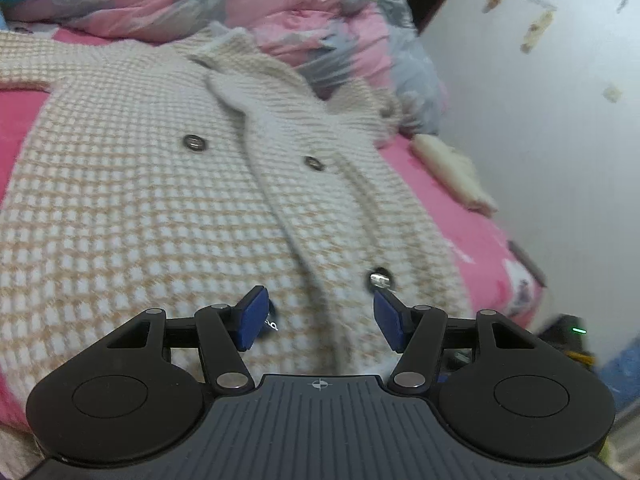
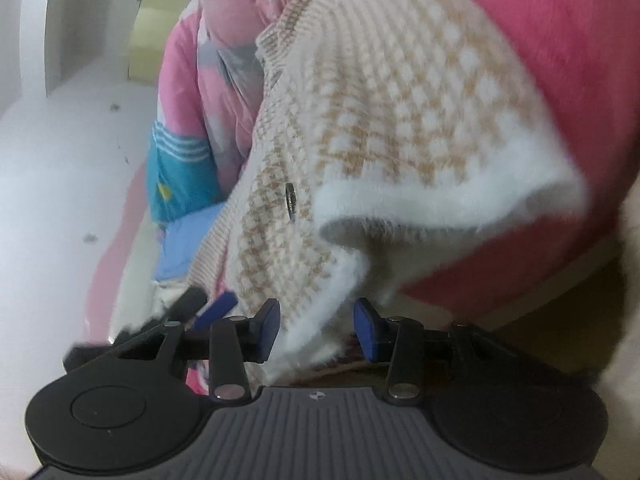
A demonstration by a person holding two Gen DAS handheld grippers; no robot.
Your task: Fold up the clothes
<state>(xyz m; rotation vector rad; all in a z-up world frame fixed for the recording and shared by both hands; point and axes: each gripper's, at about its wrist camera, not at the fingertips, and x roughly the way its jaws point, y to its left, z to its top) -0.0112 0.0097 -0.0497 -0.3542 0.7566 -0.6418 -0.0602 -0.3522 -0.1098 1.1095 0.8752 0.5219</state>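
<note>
Pink bedding (image 1: 448, 200) carries the whole play, with a rumpled quilt (image 1: 304, 4) heaped at the far end by the wall. On it the cardigan (image 1: 132, 168) lies face up, its buttoned front running away from the left gripper (image 1: 320, 322) toward the collar. That gripper hovers low over the hem end, jaws apart and empty, a button (image 1: 380, 278) just beyond its right pad. Across to the right gripper (image 2: 316, 328): jaws apart too, and the white hem edge (image 2: 316, 320) hangs between the pads, which do not look clamped on it. So the right is nearer a hold, I'd judge, hem straight ahead.
</note>
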